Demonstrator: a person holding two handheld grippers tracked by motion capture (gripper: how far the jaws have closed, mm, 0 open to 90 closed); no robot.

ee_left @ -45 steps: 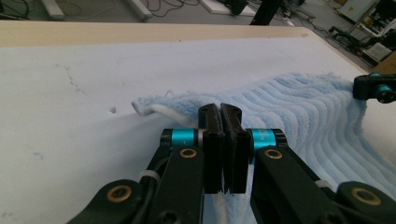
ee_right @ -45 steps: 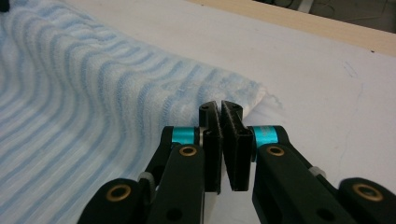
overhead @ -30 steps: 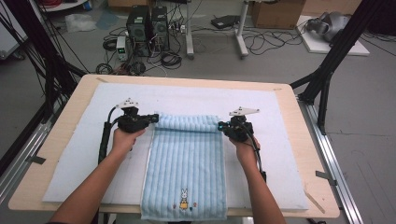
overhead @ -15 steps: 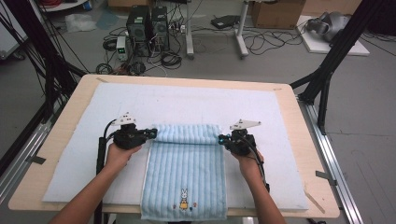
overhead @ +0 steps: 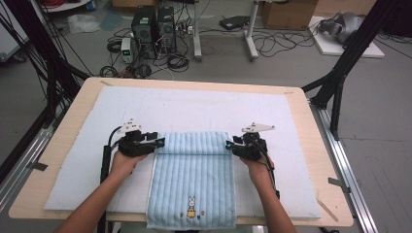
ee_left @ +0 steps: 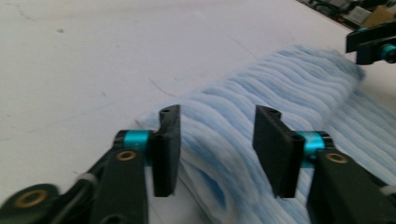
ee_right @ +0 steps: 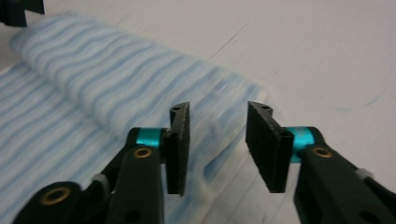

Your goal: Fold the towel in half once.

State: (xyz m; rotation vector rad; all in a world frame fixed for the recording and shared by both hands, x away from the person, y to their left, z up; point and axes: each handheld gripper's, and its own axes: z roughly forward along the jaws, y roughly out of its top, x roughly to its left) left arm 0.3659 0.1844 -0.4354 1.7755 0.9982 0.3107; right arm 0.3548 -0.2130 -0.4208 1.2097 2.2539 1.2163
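A light blue striped towel (overhead: 194, 189) with a small rabbit motif lies on the mat, its near end hanging over the table's front edge. Its far end is rolled into a thick fold (overhead: 193, 142). My left gripper (overhead: 160, 141) is at the roll's left end and my right gripper (overhead: 228, 144) at its right end. Both sets of jaws have just been opening. In the left gripper view the left gripper (ee_left: 217, 114) straddles the roll's end (ee_left: 219, 154) without pressing on it. In the right gripper view the right gripper (ee_right: 218, 108) does the same with the roll (ee_right: 116, 70).
A pale felt mat (overhead: 194, 104) covers most of the wooden table (overhead: 63, 141). Black frame posts (overhead: 340, 77) stand at the table's sides. Computers and cables (overhead: 155, 29) sit on the floor beyond the far edge.
Both hands came toward the person, bringing the roll further down the towel. Both grippers then opened and let go of the roll's ends.
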